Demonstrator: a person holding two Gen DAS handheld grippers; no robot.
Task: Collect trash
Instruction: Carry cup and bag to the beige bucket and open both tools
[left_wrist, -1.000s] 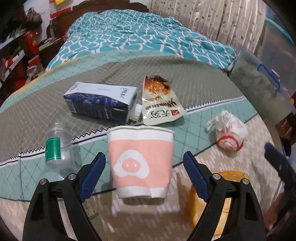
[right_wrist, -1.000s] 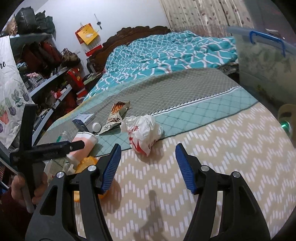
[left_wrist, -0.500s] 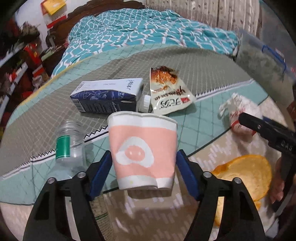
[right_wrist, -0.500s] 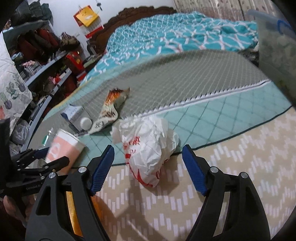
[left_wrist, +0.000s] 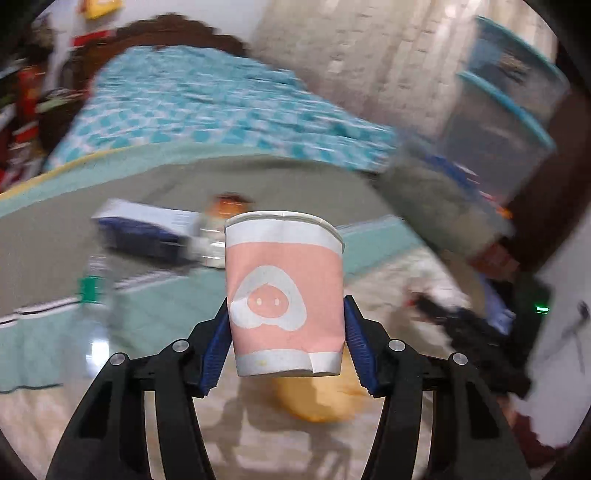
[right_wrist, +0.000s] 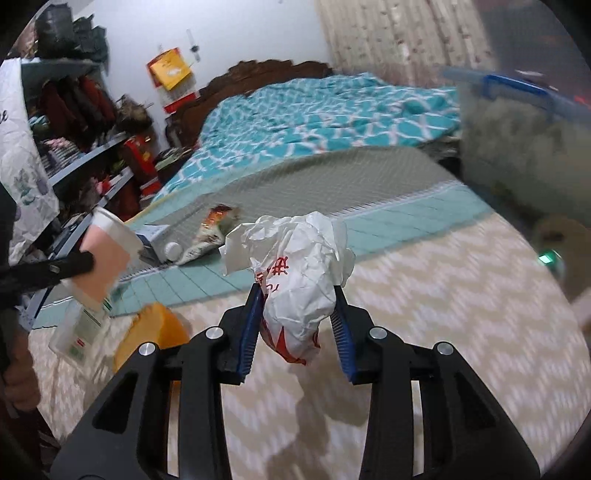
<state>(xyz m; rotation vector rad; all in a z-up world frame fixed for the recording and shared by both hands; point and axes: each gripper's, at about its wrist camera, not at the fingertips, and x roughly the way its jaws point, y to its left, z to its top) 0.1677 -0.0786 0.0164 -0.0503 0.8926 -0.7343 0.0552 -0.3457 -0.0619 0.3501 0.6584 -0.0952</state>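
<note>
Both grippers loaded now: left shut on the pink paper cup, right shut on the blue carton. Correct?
Not quite. The right gripper is shut on the crumpled white bag, as the right wrist view shows; the blue carton lies on the bed. The left gripper is indeed shut on the pink paper cup.

Right hand-held gripper (right_wrist: 297, 325) clamped on crumpled white bag (right_wrist: 295, 273), pink cup (right_wrist: 105, 254) at left

Each fisheye camera sits just behind its own jaws, looking forward and slightly down across the table (left_wrist: 155, 302) toward the bed (right_wrist: 332, 107) at twelve o'clock. Both views share the navy carton (left_wrist: 144, 232) and snack packet (right_wrist: 210, 236); the right view catches the pink cup (right_wrist: 107, 254) at nine o'clock.
</note>
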